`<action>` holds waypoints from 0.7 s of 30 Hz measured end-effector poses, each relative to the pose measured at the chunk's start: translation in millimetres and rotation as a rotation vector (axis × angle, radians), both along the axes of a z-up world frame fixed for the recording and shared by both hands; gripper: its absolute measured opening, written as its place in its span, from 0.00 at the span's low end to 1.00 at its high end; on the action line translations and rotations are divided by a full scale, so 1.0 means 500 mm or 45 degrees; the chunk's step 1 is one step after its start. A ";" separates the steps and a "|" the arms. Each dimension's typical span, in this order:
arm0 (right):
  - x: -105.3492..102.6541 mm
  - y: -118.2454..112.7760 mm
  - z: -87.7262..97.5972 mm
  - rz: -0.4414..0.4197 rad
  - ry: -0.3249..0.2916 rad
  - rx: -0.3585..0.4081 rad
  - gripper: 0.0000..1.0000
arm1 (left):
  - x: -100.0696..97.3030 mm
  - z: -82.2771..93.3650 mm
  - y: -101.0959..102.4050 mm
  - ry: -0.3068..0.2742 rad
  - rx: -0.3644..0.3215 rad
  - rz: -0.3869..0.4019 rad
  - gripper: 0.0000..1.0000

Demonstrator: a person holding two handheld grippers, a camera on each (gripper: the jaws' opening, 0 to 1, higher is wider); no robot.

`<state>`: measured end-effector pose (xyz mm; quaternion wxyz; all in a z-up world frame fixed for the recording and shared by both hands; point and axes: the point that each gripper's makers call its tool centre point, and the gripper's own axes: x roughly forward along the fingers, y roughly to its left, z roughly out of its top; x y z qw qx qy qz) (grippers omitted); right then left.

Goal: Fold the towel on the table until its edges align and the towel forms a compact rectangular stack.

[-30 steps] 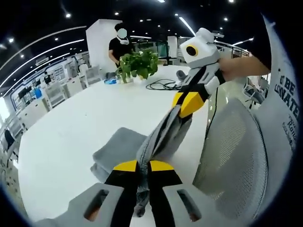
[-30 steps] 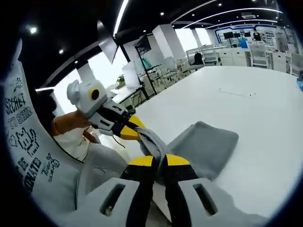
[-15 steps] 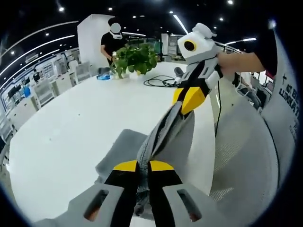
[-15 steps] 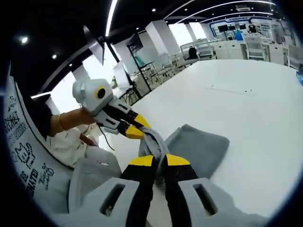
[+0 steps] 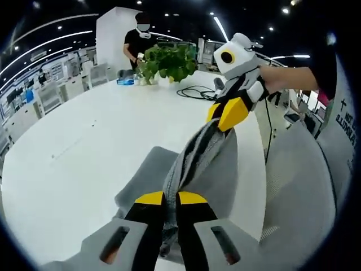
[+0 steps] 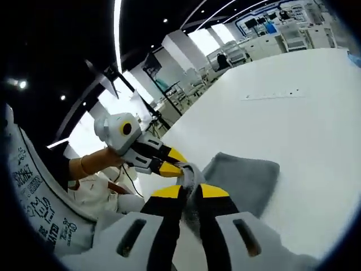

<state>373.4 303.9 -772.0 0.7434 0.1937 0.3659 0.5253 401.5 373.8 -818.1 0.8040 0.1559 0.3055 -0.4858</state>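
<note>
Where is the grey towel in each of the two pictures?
Left gripper view: the grey towel sits low in the middle, stretched between both grippers.
Right gripper view: the towel lies low, right of middle, on the white table.
Shared landmark: the white table.

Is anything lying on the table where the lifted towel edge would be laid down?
Nothing visible: the towel hangs between both grippers above its flat part, which is bare; the plant and cable sit far off.

The left gripper view looks close along its own jaws, across the white table (image 5: 84, 147) toward a plant (image 5: 167, 60). The right gripper view faces the opposite way over the table's near edge. Both share the gray towel (image 5: 194, 164) stretched between them.
</note>
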 end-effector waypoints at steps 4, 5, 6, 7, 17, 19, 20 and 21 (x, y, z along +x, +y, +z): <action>-0.010 -0.001 -0.020 0.069 -0.129 -0.063 0.31 | 0.006 -0.007 0.005 0.016 -0.004 0.022 0.07; -0.013 -0.002 -0.024 0.090 -0.170 -0.091 0.31 | 0.006 -0.007 0.005 0.020 -0.007 0.024 0.07; -0.016 -0.001 -0.027 0.116 -0.221 -0.118 0.30 | 0.004 -0.006 0.005 0.023 -0.010 0.026 0.07; -0.019 -0.002 -0.033 0.145 -0.281 -0.170 0.28 | 0.003 -0.004 0.005 0.023 -0.012 0.027 0.07; -0.031 0.007 0.004 0.111 -0.334 -0.158 0.05 | -0.027 0.054 0.016 -0.011 -0.061 0.044 0.07; -0.043 0.008 0.024 0.118 -0.350 -0.127 0.05 | -0.042 0.078 0.019 -0.025 -0.079 0.042 0.07; -0.048 0.007 0.032 0.119 -0.350 -0.117 0.05 | -0.049 0.087 0.020 -0.031 -0.088 0.040 0.07; -0.054 0.008 0.039 0.124 -0.351 -0.103 0.05 | -0.059 0.101 0.021 -0.040 -0.100 0.037 0.07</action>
